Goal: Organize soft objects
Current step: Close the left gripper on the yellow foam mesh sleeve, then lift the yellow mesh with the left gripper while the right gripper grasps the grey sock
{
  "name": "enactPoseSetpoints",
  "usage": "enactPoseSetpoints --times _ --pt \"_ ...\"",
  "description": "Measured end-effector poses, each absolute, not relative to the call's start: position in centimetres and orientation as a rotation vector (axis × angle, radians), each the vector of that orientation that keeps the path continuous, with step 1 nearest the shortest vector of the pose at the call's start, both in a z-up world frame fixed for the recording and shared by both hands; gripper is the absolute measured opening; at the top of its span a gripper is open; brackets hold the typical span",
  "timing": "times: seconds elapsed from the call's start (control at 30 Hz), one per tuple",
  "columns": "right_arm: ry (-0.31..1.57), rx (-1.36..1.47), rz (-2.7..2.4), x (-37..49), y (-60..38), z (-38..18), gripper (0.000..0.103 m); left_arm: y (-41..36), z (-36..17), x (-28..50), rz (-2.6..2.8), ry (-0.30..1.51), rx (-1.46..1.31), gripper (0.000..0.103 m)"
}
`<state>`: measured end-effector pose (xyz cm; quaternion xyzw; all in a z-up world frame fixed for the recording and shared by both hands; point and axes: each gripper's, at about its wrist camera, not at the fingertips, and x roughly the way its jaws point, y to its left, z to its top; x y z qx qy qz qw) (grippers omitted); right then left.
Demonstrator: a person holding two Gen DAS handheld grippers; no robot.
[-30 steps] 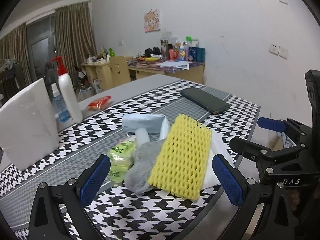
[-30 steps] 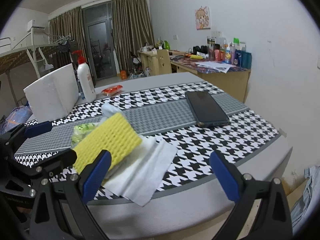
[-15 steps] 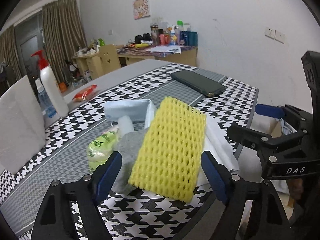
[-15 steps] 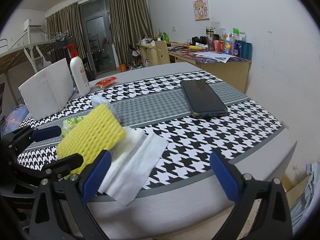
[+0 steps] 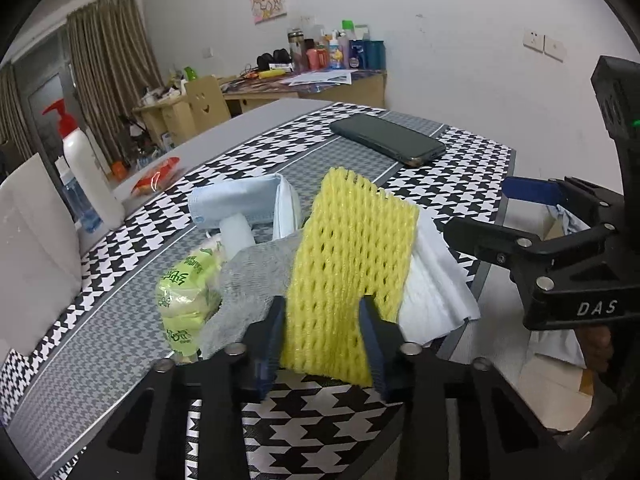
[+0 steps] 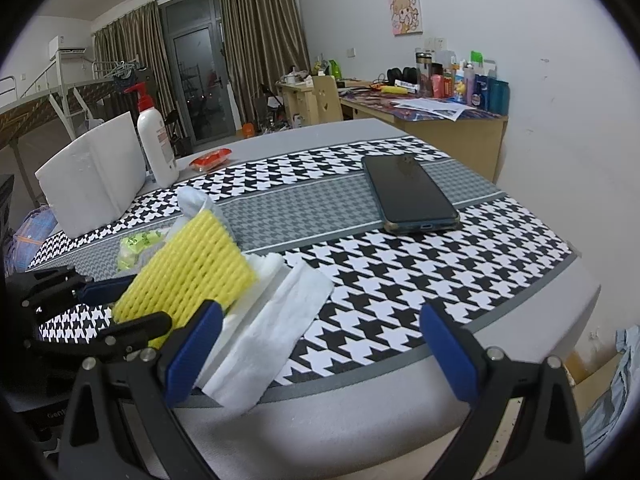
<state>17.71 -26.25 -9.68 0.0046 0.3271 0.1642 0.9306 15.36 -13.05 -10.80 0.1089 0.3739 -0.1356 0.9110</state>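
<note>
A yellow foam net [image 5: 348, 264] lies on top of a pile of soft things on the checked table mat. My left gripper [image 5: 322, 332] is shut on its near edge. Under it lie a grey cloth [image 5: 248, 280], a white tissue [image 5: 432, 280], a green tissue pack [image 5: 184, 300] and a light blue face mask [image 5: 240, 204]. In the right wrist view the net [image 6: 188, 268] and the tissue [image 6: 272, 328] sit at the left. My right gripper [image 6: 316, 348] is open and empty, above the table's near edge, right of the pile.
A dark phone [image 6: 408, 192] lies on the mat [image 6: 400, 280] to the right. A white pump bottle [image 6: 154, 140], a white foam block [image 6: 92, 176] and a red packet [image 6: 210, 159] stand at the back left. The table's edge [image 6: 400, 400] is close to me.
My left gripper moved forward and closed on the near edge of the yellow foam net. The right gripper stayed open and shifted slightly.
</note>
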Motion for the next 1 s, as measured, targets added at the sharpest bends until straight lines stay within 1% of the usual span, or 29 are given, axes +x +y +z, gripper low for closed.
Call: enactPoseSetpoints --times 0.03,0.07,0.13,0.17,0.6,1.0 --pt "0.670 0.010 0.337 17.7 -26.3 -9.7 0.100 -13.0 -10.8 15.3 -0.286 0.770 0.224 0.026" --pt "0.672 0.011 0.337 17.8 -26.3 -9.7 0.100 -13.0 -10.7 15.2 -0.293 0.768 0.220 0.024" --pt "0.671 0.013 0.337 17.8 -26.4 -9.7 0.100 -13.1 -10.5 15.0 -0.299 0.765 0.218 0.016" --pt "0.671 0.014 0.339 17.8 -26.5 -9.7 0.100 -13.1 -10.4 14.9 -0.306 0.761 0.214 0.015" --pt "0.667 0.018 0.370 17.8 -26.4 -9.6 0.100 -11.9 -7.9 13.8 -0.325 0.702 0.130 0.012" --pt "0.726 -0.029 0.380 19.6 -24.5 -10.8 0.100 -9.6 -6.9 13.6 -0.255 0.660 0.075 0.012"
